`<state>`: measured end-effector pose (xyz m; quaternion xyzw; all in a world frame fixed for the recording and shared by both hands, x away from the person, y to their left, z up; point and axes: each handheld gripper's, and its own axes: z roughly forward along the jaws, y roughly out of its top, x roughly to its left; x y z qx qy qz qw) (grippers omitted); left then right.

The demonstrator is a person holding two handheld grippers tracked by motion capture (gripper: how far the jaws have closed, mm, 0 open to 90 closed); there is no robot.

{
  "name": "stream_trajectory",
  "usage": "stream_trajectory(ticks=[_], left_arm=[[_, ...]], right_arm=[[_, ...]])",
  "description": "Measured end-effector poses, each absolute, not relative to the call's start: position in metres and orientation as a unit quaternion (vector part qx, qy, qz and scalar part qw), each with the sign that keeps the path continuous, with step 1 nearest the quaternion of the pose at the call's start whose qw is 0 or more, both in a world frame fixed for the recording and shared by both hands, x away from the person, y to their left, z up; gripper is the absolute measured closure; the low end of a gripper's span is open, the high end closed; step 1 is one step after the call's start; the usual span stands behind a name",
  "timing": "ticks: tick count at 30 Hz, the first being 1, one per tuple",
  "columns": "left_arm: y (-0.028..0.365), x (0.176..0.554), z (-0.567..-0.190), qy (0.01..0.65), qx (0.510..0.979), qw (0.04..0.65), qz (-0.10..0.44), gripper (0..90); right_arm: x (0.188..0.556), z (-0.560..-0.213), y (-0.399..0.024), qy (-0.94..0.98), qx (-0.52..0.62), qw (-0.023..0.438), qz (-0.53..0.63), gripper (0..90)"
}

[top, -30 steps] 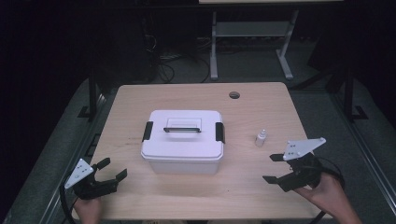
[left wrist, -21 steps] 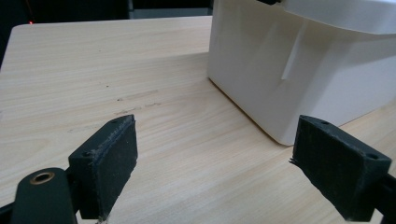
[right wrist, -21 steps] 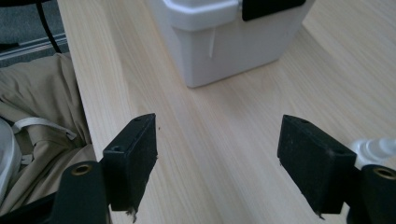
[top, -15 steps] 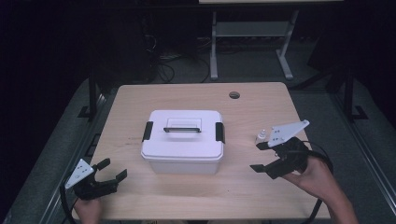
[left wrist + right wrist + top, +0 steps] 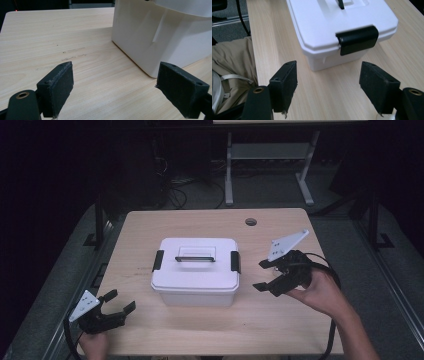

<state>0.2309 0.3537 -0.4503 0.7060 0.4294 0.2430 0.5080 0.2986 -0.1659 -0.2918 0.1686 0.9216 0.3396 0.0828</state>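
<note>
A: State the layout, largest item first.

B: The bench (image 5: 210, 330) is a light wood surface. A white lidded box (image 5: 196, 270) stands on it, between the two units. The box lies ahead and to the right of the left hand-held gripper (image 5: 119, 302), and just ahead of the right hand-held gripper (image 5: 264, 275).

A: Box fittings?

B: A black latch (image 5: 357, 39) on the near end wall faces the right hand-held gripper. A handle (image 5: 195, 258) sits on top of the lid.

A: Jaw condition?

B: Both units have jaws spread wide, with nothing between them. The left one rests low at the bench's near corner; the right one is held above the bench in the right hand (image 5: 320, 292).

A: Anything smaller?

B: A small white object (image 5: 385, 117) is partly visible under the right unit's right jaw; identity cannot be determined.
</note>
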Motion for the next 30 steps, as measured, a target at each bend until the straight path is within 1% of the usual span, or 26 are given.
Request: stream_trajectory(ticks=[20, 30], left_arm=[[0.355, 0.23, -0.45, 0.43, 0.701, 0.514, 0.243, 13.0], [0.357, 0.23, -0.45, 0.432, 0.699, 0.515, 0.243, 13.0]], right_arm=[[0.322, -0.275, -0.122, 0.929, 0.138, 0.076, 0.335, 31.1], [0.332, -0.273, -0.102, 0.933, 0.126, 0.073, 0.33, 31.7]])
